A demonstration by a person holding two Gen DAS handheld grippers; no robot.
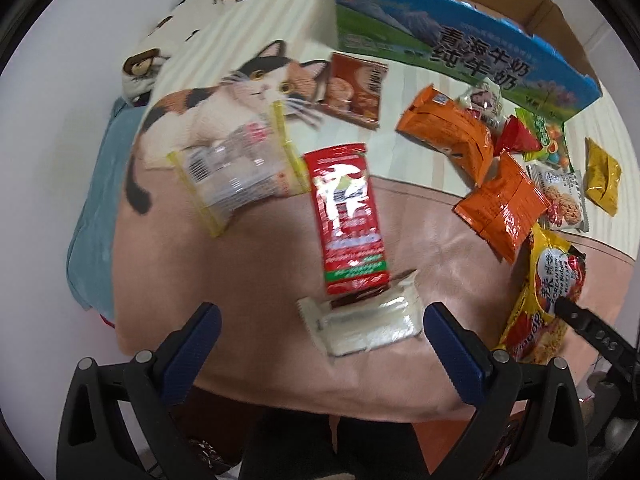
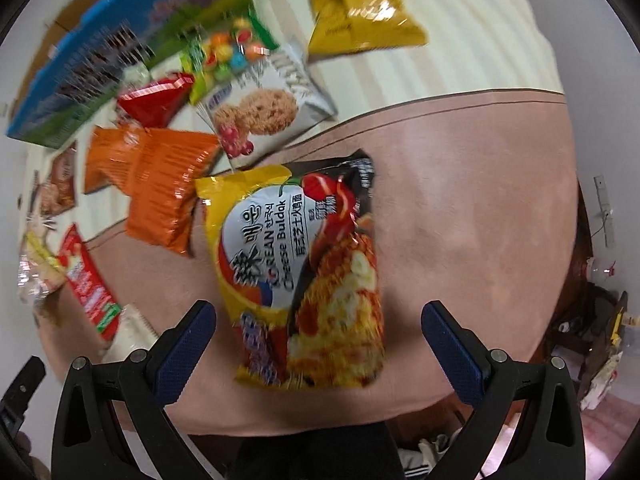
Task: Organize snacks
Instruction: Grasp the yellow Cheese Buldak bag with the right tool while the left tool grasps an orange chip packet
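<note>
Item: noodle packet (image 2: 304,276), long axis toward twelve o'clock, lies between our right tongs (image 2: 318,344), released; left tongs (image 1: 322,344) also released.

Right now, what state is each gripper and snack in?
Left gripper: open, empty.
Right gripper: open, empty.
Cheese Buldak noodle packet: sealed, lying flat.
Red sachet: flat, overlapping white packet.
Milk carton box: open-topped.

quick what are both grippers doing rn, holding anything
Left gripper: open, holding nothing, over the white packet.
Right gripper: open, holding nothing, over the noodle packet.
</note>
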